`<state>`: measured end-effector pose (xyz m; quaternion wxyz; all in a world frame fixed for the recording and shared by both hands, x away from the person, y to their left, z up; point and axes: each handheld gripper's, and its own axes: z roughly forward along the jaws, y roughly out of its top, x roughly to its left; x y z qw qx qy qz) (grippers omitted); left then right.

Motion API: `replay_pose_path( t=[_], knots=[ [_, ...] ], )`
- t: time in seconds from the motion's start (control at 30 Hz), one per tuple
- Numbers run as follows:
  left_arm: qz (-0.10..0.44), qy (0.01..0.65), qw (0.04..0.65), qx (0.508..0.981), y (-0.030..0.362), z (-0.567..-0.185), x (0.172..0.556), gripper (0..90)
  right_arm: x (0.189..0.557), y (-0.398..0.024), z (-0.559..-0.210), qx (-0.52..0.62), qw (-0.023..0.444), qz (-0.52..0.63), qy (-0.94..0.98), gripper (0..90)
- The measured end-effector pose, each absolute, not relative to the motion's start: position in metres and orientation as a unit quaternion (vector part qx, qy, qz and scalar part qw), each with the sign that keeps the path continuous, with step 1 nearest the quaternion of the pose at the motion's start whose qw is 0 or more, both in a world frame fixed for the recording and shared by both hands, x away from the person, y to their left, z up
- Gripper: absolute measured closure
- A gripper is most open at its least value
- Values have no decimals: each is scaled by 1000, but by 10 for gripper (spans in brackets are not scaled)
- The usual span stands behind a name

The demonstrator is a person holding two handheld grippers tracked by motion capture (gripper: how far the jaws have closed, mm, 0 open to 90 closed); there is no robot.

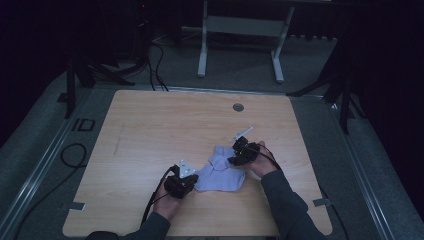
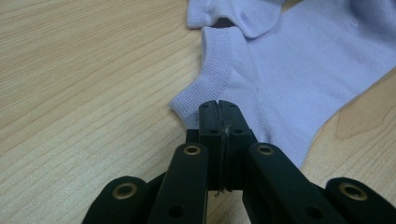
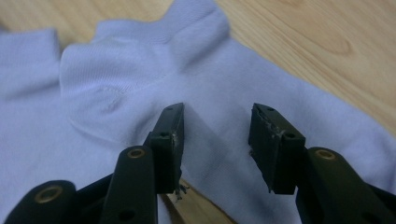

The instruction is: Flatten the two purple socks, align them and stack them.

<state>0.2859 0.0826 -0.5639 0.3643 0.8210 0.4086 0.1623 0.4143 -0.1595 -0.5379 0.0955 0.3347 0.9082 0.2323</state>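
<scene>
- The left gripper (image 1: 186,181) sits at the left end of the socks (image 1: 222,174), on the table (image 1: 150,130), the person's hand behind it at the near edge.
- In the left gripper view its jaws are pressed together, tips at the sock's edge (image 2: 196,100) just below the ribbed cuff; whether any cloth is caught between them cannot be told.
- The pale lilac socks lie flat, one partly over the other, right of the table's middle and toward its near edge.
- The right gripper (image 1: 239,156) is at the socks' far right part.
- In the right gripper view its jaws are spread, with a fold of sock (image 3: 210,135) in the gap; the pads do not press on it.
</scene>
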Motion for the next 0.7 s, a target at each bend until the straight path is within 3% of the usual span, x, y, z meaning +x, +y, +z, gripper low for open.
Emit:
replay_pose_path(
  t=[0.5,0.7],
  knots=[
    [163,409,364,821,82,-564,286,895,412,-171,-540,451,128,235,852,528],
    [162,408,365,821,83,-564,286,895,412,-169,-537,433,123,210,868,504]
  ],
)
